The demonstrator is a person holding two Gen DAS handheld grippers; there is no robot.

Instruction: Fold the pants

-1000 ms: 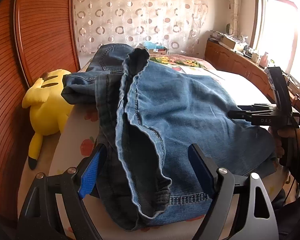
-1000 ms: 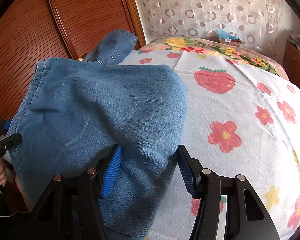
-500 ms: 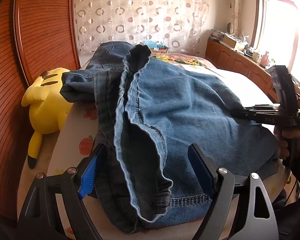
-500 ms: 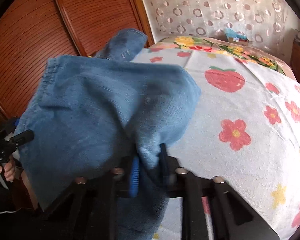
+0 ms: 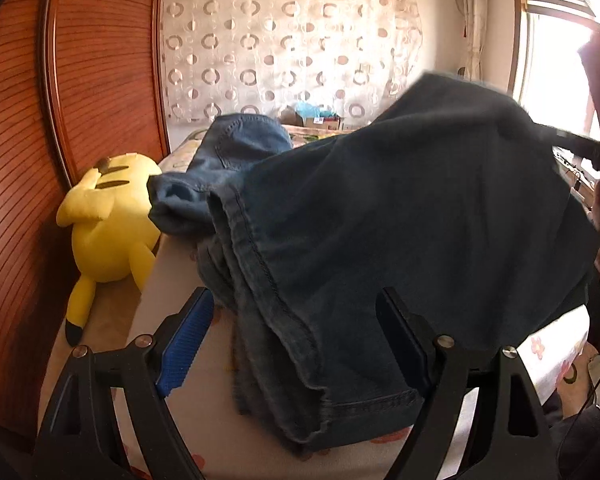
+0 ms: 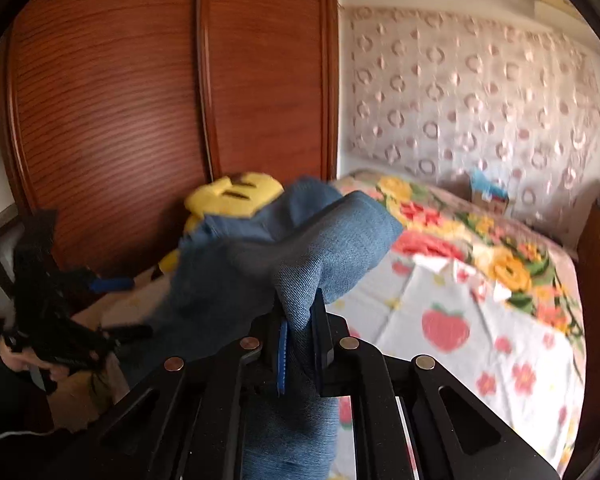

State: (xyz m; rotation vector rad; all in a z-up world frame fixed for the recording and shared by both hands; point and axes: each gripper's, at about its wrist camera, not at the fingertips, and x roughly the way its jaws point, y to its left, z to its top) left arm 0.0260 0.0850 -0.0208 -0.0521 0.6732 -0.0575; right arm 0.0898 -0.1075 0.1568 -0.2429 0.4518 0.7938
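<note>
Denim pinched and raised at the right

Pants (image 6: pixel 260 264) bunch between the right gripper's (image 6: pixel 300 340) closing jaws, lifted off the bed (image 6: pixel 480 312). The left gripper (image 5: pixel 296 344) hangs wide apart, gripping nothing, with the hem between its fingers.

The pants (image 5: pixel 400 216) lie on the bed (image 5: pixel 220 420) at my twelve o'clock; the plush toy (image 5: pixel 112 224) lies beside the bed at ten.
</note>
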